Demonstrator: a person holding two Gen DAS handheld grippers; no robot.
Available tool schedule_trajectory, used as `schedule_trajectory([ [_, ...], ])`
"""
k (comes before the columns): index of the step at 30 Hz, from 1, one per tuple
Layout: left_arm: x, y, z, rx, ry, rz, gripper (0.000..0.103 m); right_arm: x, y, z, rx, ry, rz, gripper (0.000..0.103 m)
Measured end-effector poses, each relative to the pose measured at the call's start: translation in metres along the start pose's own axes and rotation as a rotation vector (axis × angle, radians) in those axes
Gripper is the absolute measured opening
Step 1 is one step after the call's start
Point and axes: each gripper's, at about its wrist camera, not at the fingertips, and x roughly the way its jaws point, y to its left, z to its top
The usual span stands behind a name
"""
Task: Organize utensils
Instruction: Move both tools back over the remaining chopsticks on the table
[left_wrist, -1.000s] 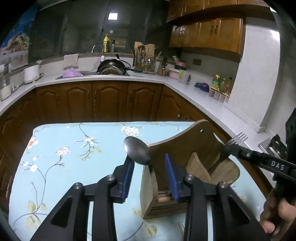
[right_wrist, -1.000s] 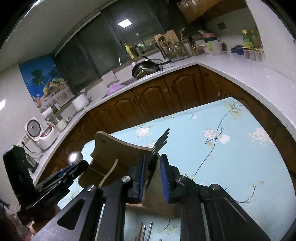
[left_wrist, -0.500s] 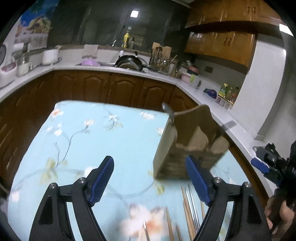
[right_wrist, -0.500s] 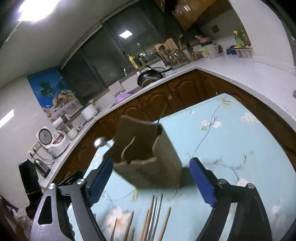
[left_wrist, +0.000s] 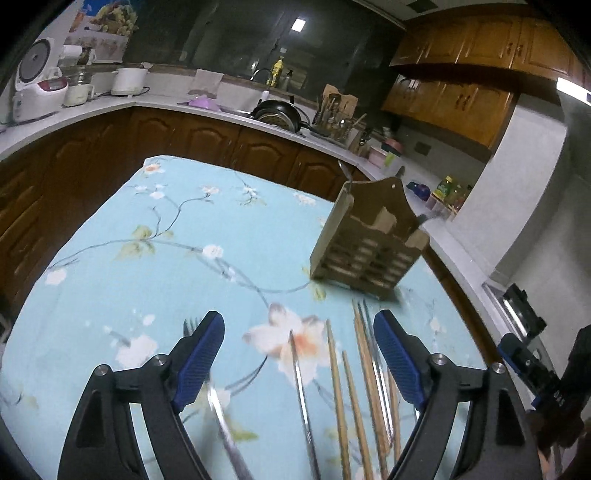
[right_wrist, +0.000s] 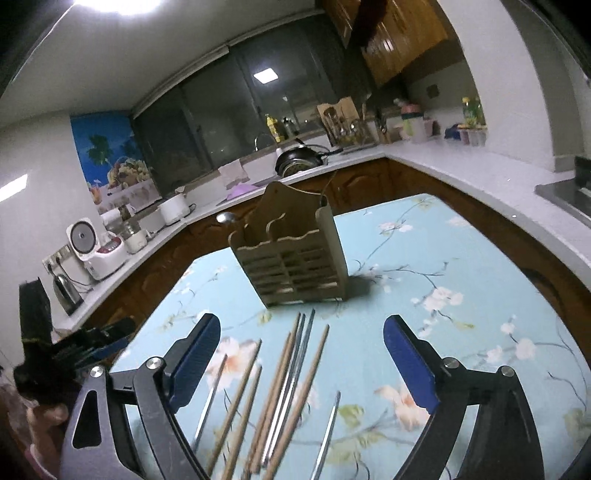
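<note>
From the left wrist camera, the left gripper hovers over the table with its flowered blue cloth; its jaws have just been opening and now stand wide apart, clamped on nothing. The wooden utensil holder stands upright on the cloth, well beyond the gripper and off to the right. A spoon sticks up from the holder's left compartment, and a blurred fork tip shows at its right end. On the near side of the holder, a scatter of wooden and metal chopsticks lies flat on the cloth, running toward the camera between the jaws. A second fork lies on the cloth further left of the holder, just beside the left blue pad. The right gripper shows at the frame's right edge, nearer than the holder.

From the right wrist camera, the right gripper also has jaws that have just been opening; they stand spread wide, with nothing gripped. The utensil holder stands straight ahead on the table, the spoon rising at its left end. The chopsticks fan out on the near side of the holder, reaching in between the jaws. The left gripper shows at the left edge.
</note>
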Motion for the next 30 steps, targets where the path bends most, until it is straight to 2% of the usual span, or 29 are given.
schedule_trajectory([
  [5,-0.015,-0.001,-0.025,0.033,-0.001,0.040,0.084,-0.013,0.003,-0.024,-0.030,-0.044,-0.047,0.092],
  [12,-0.019,-0.005,-0.040,0.055,0.035,0.048,0.084,-0.011,0.004,-0.041,-0.049,0.001,-0.064,0.092],
  [23,-0.020,-0.007,-0.036,0.068,0.039,0.053,0.084,-0.010,0.003,-0.046,-0.039,0.033,-0.069,0.092],
  [30,-0.007,-0.008,-0.031,0.073,0.086,0.059,0.084,0.001,0.003,-0.041,-0.037,0.064,-0.060,0.092],
])
